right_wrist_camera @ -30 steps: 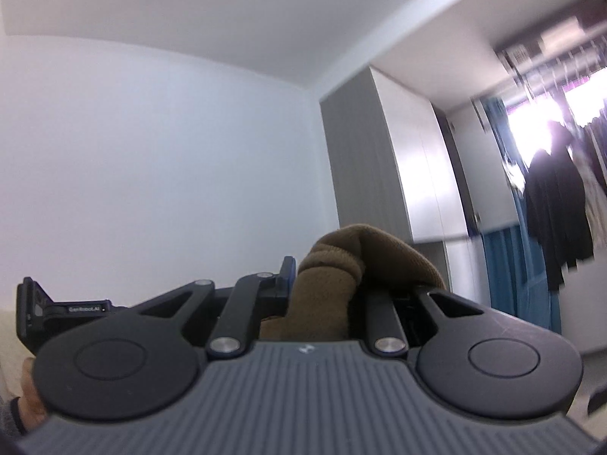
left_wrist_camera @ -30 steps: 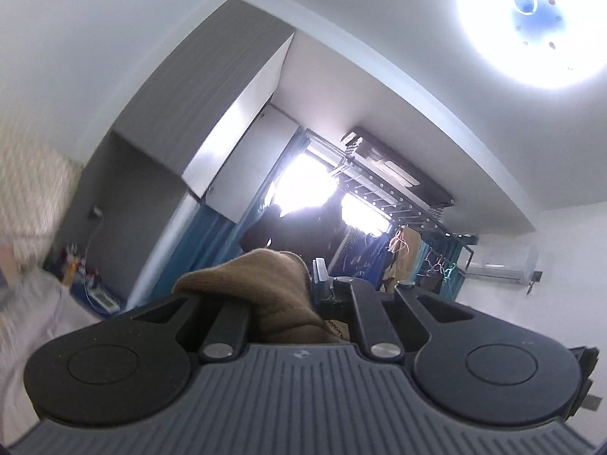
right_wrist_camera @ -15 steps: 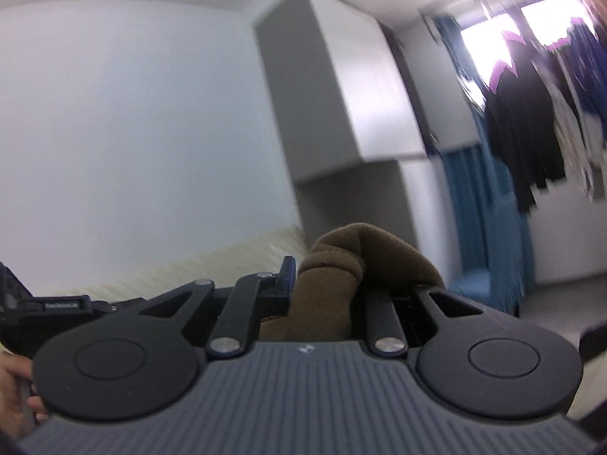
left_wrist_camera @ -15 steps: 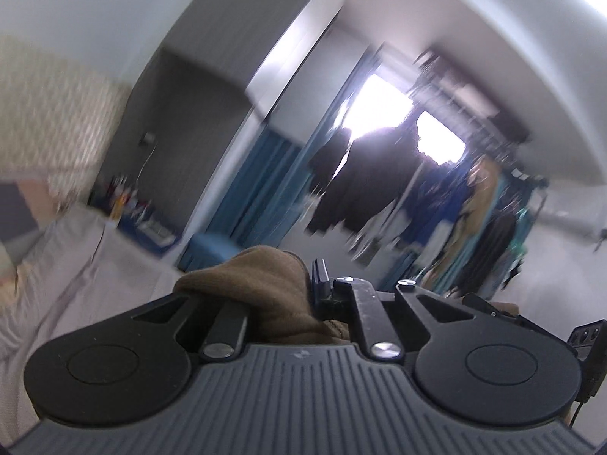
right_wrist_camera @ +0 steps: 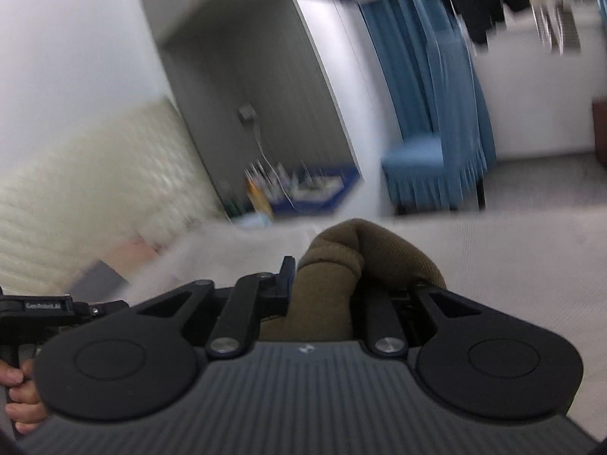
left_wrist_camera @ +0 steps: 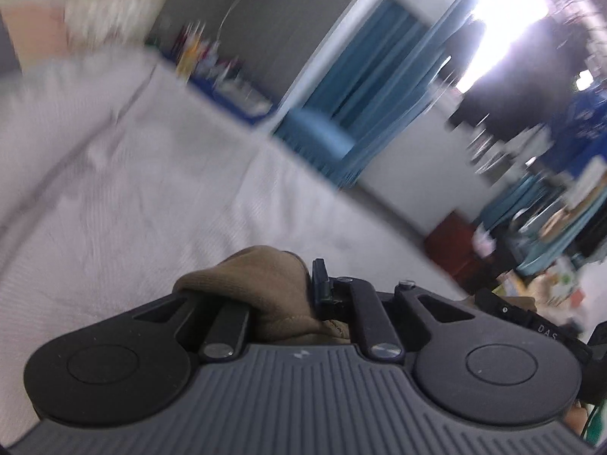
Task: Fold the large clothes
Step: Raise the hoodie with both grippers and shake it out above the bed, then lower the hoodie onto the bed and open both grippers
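Brown knitted garment (left_wrist_camera: 265, 295) sat bunched between the jaws of the left gripper (left_wrist_camera: 299, 303), which were pressed together on a thick fold of it. The right gripper (right_wrist_camera: 326, 288) pinched another bunch of the same brown cloth (right_wrist_camera: 356, 258), its jaws likewise clamped on the fabric. How the rest of the garment hung could not be seen; it lay hidden below both tools.

Just ahead of and below the left gripper spread a pale bed cover (left_wrist_camera: 132, 189), with a blue curtain (left_wrist_camera: 364, 87) and hanging dark clothes beyond it to the right. Ahead of the right gripper lay the same pale surface (right_wrist_camera: 512, 250), then a cluttered blue tray (right_wrist_camera: 315, 189) and a cream headboard (right_wrist_camera: 95, 174) off to the left. A hand (right_wrist_camera: 19, 398) gripped the other tool's handle at the left edge of the right view. Everything beyond the tools was blurred.

Judging by this, the step in hand was carrying the garment, held at two points, toward the bed. Next would be laying it flat on the cover, keeping both holds apart so the cloth spreads without wrinkling.
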Demonstrator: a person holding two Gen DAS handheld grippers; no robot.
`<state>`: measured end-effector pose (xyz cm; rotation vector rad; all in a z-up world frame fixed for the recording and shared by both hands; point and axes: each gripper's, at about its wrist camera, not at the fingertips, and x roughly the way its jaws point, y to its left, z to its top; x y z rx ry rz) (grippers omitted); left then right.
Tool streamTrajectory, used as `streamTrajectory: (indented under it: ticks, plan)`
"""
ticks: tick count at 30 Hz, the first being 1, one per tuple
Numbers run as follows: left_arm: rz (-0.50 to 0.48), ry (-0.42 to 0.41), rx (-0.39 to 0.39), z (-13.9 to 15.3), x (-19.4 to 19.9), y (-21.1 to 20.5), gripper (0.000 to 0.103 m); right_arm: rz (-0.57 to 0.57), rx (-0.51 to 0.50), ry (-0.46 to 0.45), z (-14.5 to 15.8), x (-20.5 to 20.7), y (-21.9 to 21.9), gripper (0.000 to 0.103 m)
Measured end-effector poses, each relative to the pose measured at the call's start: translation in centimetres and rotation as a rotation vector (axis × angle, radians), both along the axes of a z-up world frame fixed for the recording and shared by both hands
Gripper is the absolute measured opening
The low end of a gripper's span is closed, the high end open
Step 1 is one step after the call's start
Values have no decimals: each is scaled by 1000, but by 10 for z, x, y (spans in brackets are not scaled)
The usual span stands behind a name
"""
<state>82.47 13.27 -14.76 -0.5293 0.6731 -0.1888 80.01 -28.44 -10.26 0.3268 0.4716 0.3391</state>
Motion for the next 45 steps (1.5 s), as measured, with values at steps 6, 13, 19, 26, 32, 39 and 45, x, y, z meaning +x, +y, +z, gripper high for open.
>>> streamTrajectory:
  ticks: [6, 13, 19, 26, 32, 39, 45]
  plan:
    - [-27, 115, 27, -84, 69, 3, 12, -13, -20, 174, -101, 46, 12, 20]
    - [-10, 217, 49, -121, 103, 6, 12, -10, -50, 250, -132, 51, 24, 20]
    - [-64, 210, 56, -102, 96, 1, 17, -24, -46, 237, -131, 48, 22, 21]
    - [-192, 156, 46, -46, 36, -15, 80, -43, -51, 211, -100, 18, 23, 63]
    - [-164, 77, 212, -2, -47, -32, 80, -68, -103, 141, -64, -46, 21, 65]
    - [-112, -24, 239, 61, -186, -34, 80, -43, -114, 40, -9, -157, 21, 65]
    - [-71, -98, 249, 99, -318, -45, 80, 0, -168, -37, 22, -257, 38, 65]
